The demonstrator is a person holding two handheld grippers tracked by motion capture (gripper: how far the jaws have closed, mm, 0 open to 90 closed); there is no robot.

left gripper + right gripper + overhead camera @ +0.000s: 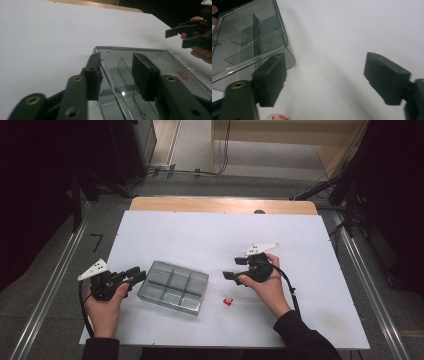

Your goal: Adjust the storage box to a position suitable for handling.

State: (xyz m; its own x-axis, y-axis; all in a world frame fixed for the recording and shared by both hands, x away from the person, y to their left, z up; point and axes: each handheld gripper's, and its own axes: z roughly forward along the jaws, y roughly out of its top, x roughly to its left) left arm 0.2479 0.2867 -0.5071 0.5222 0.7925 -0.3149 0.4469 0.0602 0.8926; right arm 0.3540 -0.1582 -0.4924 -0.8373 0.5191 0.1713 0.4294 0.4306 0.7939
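Note:
A clear plastic box with several compartments lies on the white table top. My left gripper reaches its left end. In the left gripper view the left gripper straddles the box's end wall, one jaw outside against the corner and one inside, with a gap left. A small red and white piece lies just right of the box. My right gripper hovers above and beyond it. In its own view the right gripper stands open over bare table, with the box corner and the red piece nearby.
The white sheet covers a wooden table whose far edge shows bare wood. Dark stands and cables sit on the floor beyond. Metal rails run along both sides. Open table lies behind and to the right of the box.

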